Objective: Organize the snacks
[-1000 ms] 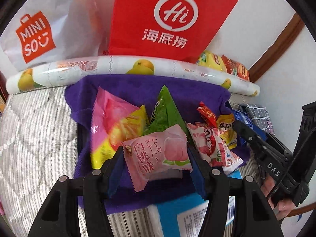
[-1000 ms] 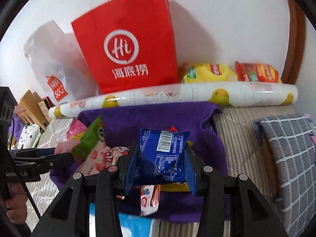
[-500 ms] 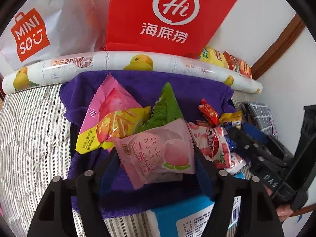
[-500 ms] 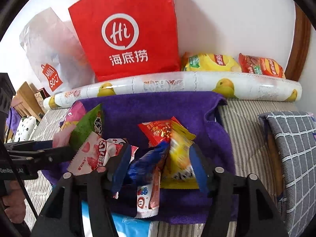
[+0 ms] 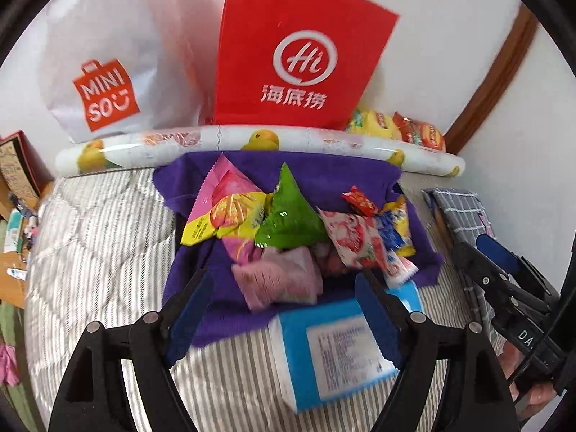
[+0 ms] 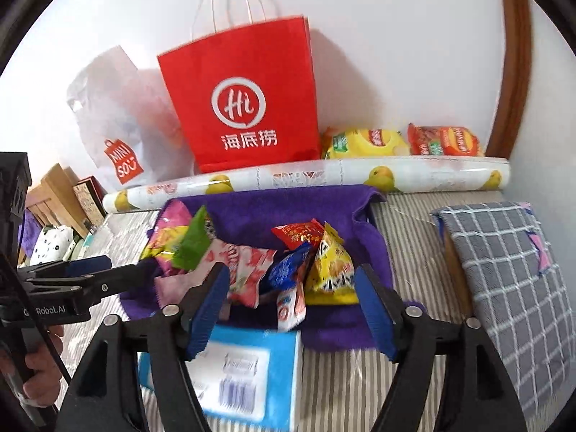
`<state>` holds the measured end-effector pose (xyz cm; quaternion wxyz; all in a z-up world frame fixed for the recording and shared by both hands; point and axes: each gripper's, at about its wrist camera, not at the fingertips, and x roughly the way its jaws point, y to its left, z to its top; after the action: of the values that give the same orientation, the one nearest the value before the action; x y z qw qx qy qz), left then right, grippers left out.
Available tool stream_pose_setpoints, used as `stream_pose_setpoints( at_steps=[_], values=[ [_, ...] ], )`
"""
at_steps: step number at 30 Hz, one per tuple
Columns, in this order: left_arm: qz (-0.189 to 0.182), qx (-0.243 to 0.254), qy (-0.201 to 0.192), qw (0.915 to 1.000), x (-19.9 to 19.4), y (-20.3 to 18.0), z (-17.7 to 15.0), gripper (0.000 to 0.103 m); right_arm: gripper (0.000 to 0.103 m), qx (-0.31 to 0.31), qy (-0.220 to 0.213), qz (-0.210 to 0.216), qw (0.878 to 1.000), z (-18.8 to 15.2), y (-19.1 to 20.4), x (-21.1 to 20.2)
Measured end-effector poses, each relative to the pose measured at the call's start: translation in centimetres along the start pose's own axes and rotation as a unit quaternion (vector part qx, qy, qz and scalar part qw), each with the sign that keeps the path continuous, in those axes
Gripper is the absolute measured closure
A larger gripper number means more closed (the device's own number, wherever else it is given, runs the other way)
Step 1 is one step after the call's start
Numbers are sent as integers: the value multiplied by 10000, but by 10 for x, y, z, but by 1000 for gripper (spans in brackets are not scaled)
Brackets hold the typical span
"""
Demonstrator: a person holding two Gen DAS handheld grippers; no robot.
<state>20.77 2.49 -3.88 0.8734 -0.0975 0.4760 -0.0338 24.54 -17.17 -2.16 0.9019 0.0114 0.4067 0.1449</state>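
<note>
Left claw (image 5: pixel 284 309) gapes wide, holding nothing; right claw (image 6: pixel 291 306) likewise wide and empty. Snacks (image 5: pixel 288 223) lie heaped on the purple cloth (image 5: pixel 324 172) toward the bed's (image 5: pixel 100 234) far edge, by the wall; a pink packet (image 5: pixel 277 279) lies blurred just beyond the left claw. Blue pack (image 5: pixel 334 349) sits nearer. Assessment: gathering appears largely done; tidying and bagging seemingly remain.

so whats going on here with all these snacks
A person is sorting snack packets with a hand-held gripper in each hand. Both the left hand-held gripper and the right hand-held gripper are open and empty above the purple cloth, where the packets lie heaped. The pale pink packet lies blurred between the left fingers.
</note>
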Motion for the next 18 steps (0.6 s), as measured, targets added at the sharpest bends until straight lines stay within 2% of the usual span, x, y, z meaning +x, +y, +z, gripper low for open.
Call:
stream_pose_setpoints(
  at_steps=[7, 12, 14, 18],
  values=[
    [64, 201, -405, 9990, -51, -18, -38, 22, 26, 20, -168, -170, 9997, -28, 15, -61],
    [141, 247, -728, 9969, -84, -25, -67, 14, 24, -70, -263, -374, 9989, -56, 23, -102],
    [211, 244, -849, 9959, -97, -27, -79, 10, 14, -69, -292, -455, 9985, -67, 24, -116],
    [313, 298, -1015, 9939, -113, -33, -97, 7, 3, -45, -392, -665, 9970, -84, 25, -136]
  ],
)
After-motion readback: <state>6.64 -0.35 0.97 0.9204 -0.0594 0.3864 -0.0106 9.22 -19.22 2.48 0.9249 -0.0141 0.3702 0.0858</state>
